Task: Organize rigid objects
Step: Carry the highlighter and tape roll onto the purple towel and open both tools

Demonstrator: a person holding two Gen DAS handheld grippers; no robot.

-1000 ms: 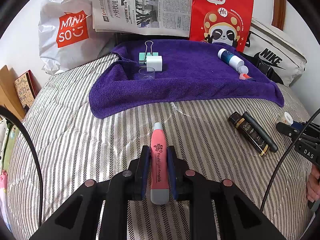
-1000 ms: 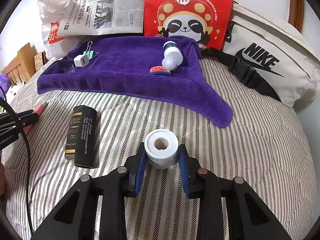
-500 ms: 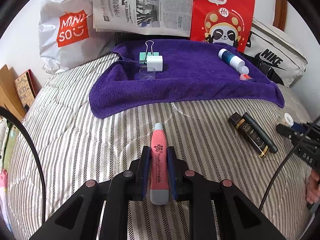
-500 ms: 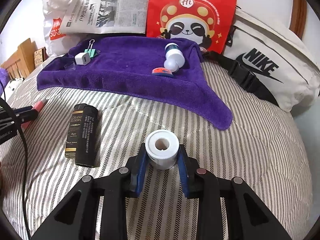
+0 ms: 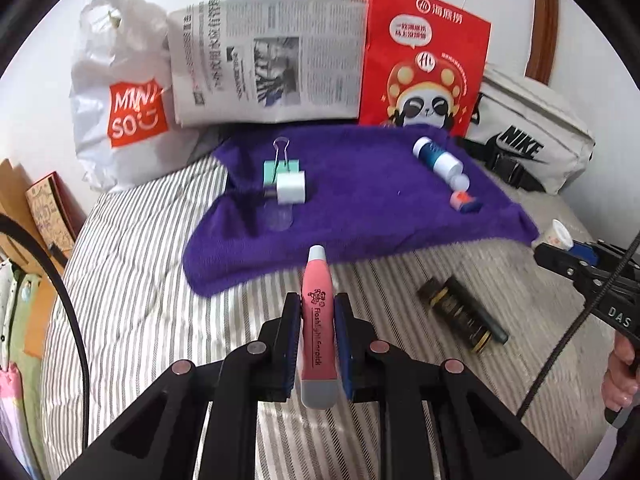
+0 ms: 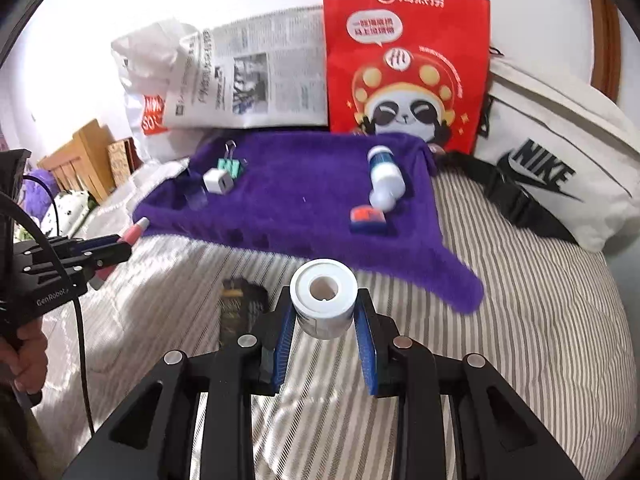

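Observation:
My left gripper (image 5: 317,312) is shut on a pink flashlight earpick (image 5: 316,320), held above the striped bedcover, its grey tip toward the purple towel (image 5: 360,208). My right gripper (image 6: 323,308) is shut on a white roll of tape (image 6: 323,298), lifted off the bed in front of the towel's near corner. On the towel lie a green binder clip (image 5: 280,166), a white charger cube (image 5: 291,187), a clear small cup (image 5: 280,216), a blue-and-white bottle (image 5: 436,156) and a small orange-and-blue item (image 5: 464,202). A black-and-gold box (image 5: 460,312) lies on the bedcover.
Behind the towel stand a white shopping bag (image 5: 120,108), a newspaper (image 5: 268,60), a red panda bag (image 5: 424,64) and a white sports bag (image 5: 528,140). Wooden items (image 5: 44,208) sit at the left bed edge. A person's hand (image 5: 622,376) shows at the right.
Both grippers have risen off the bed with their objects, the earpick and the tape roll, and now sit closer to the purple towel. The black box stays on the bedcover.

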